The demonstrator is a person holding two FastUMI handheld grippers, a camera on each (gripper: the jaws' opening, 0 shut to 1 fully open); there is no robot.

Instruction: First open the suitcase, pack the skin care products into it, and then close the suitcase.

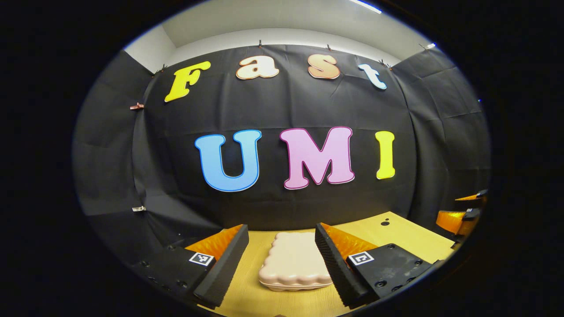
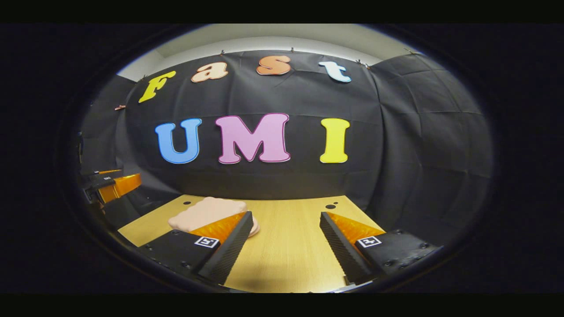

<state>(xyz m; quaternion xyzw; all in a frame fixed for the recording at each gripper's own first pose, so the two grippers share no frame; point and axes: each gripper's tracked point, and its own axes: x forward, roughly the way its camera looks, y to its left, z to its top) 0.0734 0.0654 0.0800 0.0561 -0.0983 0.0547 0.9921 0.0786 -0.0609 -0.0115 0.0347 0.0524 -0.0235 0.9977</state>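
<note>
Suitcase [image 1: 294,262] lies closed between the spread, empty left hand-held gripper [image 1: 282,259].

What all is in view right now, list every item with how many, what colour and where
suitcase: one, pale pink with scalloped edges, closed, lying flat on the table ahead of the left gripper, between its fingers in the left gripper view
table: one, light wood, below both grippers, with small dark holes near its far edge
booth wall: black cloth, behind and beside the table
left gripper: one, fingers apart, nothing held
right gripper: one, fingers apart over bare table, nothing held
</note>
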